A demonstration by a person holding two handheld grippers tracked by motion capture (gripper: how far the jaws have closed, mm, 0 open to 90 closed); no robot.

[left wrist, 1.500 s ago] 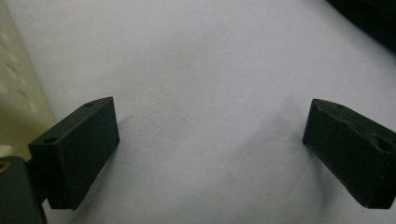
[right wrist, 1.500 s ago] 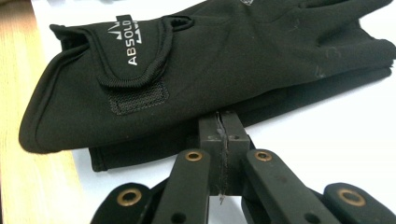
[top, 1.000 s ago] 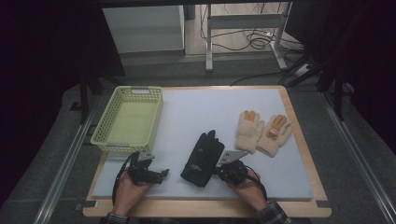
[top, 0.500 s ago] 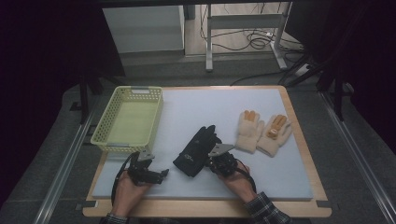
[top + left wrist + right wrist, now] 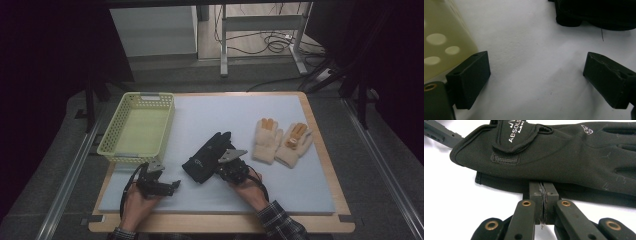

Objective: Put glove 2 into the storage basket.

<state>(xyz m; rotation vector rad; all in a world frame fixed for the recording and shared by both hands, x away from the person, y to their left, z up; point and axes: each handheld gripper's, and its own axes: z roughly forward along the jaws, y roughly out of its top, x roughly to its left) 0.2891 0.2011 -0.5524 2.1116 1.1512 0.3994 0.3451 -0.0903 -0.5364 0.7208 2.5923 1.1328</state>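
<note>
Right hand-held gripper [image 5: 543, 192] clamped against black glove's [image 5: 564, 152] near edge.

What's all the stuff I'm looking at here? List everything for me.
black gloves: two stacked, black, middle of the mat
knitted gloves: two, cream with orange patches, right side of the mat
basket: one, pale yellow, left rear of the mat
mat: one, pale blue-white, covering the table
table: one, wooden edge round the mat
left gripper: one, black, open above bare mat near the basket
right gripper: one, black, shut at the edge of the lower black glove
</note>
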